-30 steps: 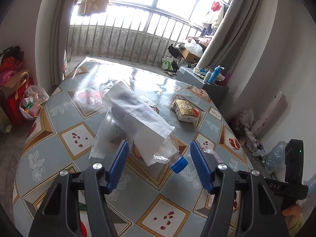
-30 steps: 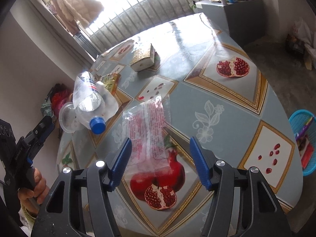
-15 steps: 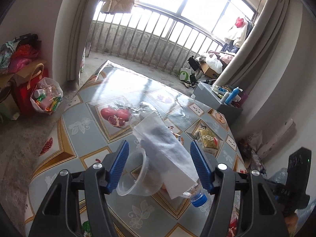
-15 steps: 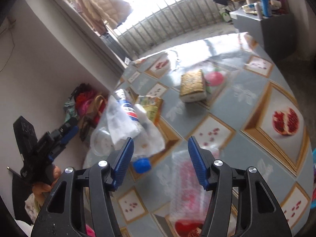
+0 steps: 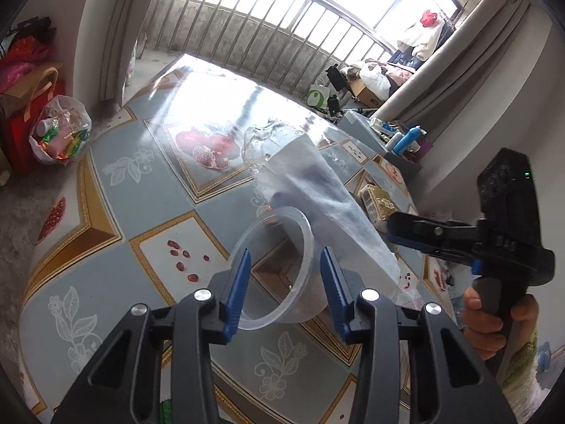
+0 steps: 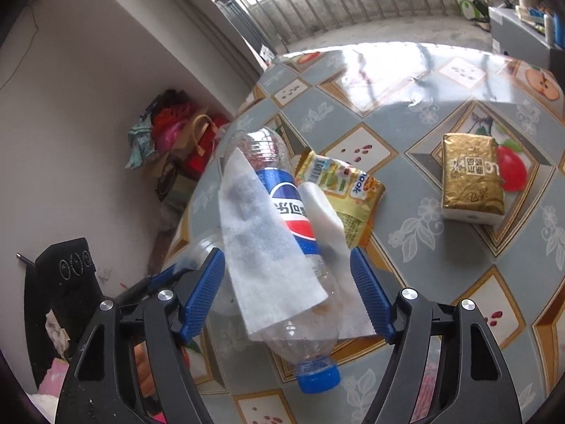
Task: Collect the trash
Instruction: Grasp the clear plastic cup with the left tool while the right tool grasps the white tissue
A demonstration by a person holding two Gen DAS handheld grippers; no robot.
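Only the right wrist view shows the Pepsi bottle (image 6: 293, 247) lying on the table (image 6: 441, 247) under a white tissue (image 6: 268, 247), between the spread fingers of the right gripper (image 6: 287, 293), with a yellow snack wrapper (image 6: 346, 194) and gold tissue pack (image 6: 471, 180) beyond. The left wrist view shows the clear plastic cup (image 5: 282, 275) on its side, framed by the left gripper (image 5: 286, 289), jaws apart, not touching it. There the tissue hides most of the bottle, and the cup's base is hard to make out.

- A clear plastic bottle (image 6: 282, 233) with a blue cap and a blue cola label lies on its side, cap toward the right wrist camera.
- A white tissue (image 6: 261, 247) drapes over the bottle.
- A clear plastic cup (image 5: 279, 268) lies tipped on its side, touching the bottle.
- A yellow snack wrapper (image 6: 346, 194) lies flat, partly under the bottle.
- A gold packet (image 6: 471, 176) lies well apart from the bottle.
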